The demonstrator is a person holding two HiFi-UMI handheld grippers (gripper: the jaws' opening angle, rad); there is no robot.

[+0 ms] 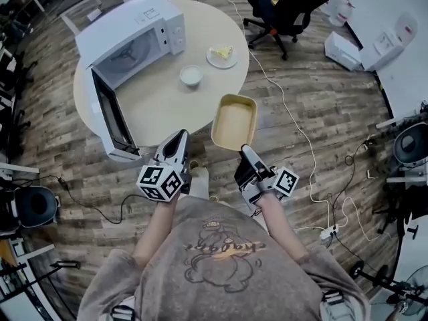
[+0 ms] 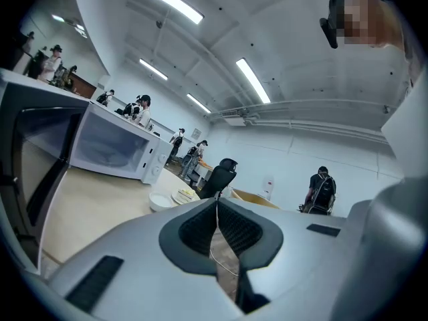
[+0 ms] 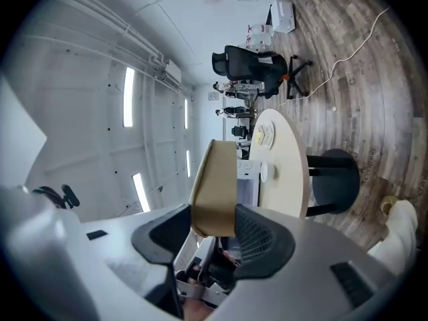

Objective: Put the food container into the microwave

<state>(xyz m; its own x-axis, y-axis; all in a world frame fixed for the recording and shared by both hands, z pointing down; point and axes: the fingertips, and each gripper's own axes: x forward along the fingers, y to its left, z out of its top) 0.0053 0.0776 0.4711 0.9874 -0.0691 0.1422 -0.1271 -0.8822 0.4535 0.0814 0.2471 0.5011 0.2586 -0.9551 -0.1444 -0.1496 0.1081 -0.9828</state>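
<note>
The tan, empty food container (image 1: 234, 121) hangs at the round table's near right edge, its near rim pinched by my right gripper (image 1: 246, 152). In the right gripper view the container (image 3: 215, 189) stands edge-on between the pads, the gripper (image 3: 214, 229) shut on it. The white microwave (image 1: 130, 42) sits at the table's far left, its door (image 1: 110, 122) swung wide open toward me. My left gripper (image 1: 179, 139) hovers near the table's front edge beside the door, and in its own view it (image 2: 216, 206) is shut on nothing. The microwave (image 2: 114, 149) shows there too.
A small white bowl (image 1: 191, 75) and a plate with a food slice (image 1: 221, 54) stand on the table (image 1: 160, 102) right of the microwave. A black office chair (image 1: 287, 5) is beyond the table. Cables run across the wooden floor (image 1: 307, 105). Several people stand in the background.
</note>
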